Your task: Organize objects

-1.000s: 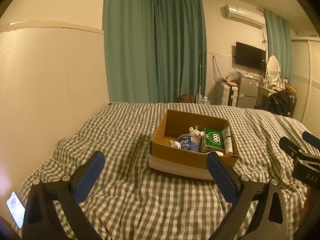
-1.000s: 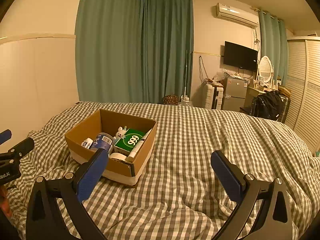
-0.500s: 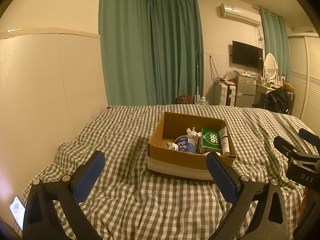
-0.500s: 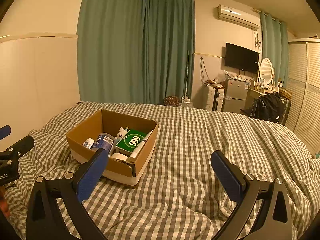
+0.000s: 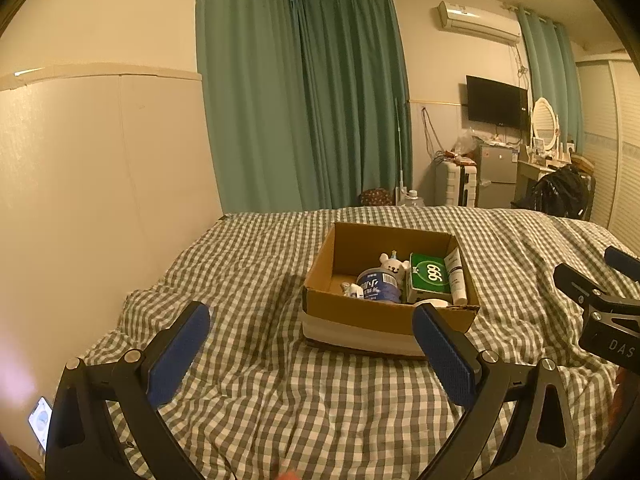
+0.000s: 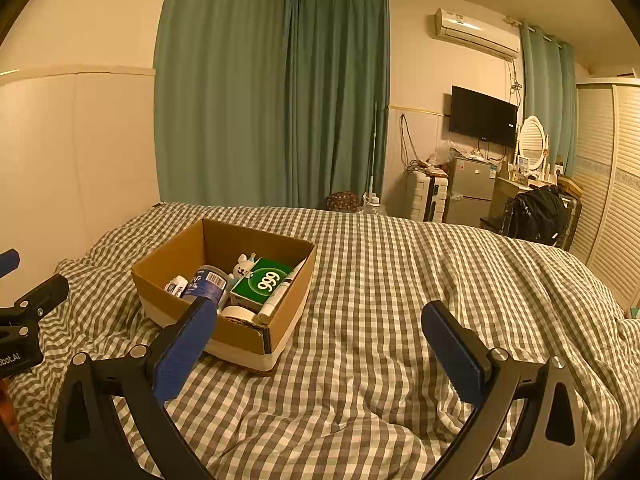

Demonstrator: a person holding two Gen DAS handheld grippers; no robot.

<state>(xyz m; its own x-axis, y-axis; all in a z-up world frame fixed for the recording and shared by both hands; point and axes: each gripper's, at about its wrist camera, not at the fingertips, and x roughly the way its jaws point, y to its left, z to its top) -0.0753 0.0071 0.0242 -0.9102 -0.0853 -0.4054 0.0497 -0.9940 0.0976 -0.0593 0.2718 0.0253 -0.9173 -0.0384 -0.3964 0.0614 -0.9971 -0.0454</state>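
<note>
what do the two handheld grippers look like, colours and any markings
Both the left gripper and the right gripper share one design: black angular frames with silver screw heads, and two jaws, each faced with a blue textured pad. Seen from the other camera, the right gripper's body carries white lettering "DAS" and the left one's reads "bot.AI", both cut off at the frame edge.

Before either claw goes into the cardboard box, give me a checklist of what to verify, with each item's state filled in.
1. Left claw open and empty: ok.
2. Right claw open and empty: ok.
3. Cardboard box open at the top, no flaps across the opening: ok.
4. Items in view from above: blue can, green 999 box, white tube, small bear toy: ok.
5. Tape roll clear to grasp: cannot tell, it sits tight behind the near wall.
6. Box sitting level on the rumpled checked bedspread: cannot tell.
</note>
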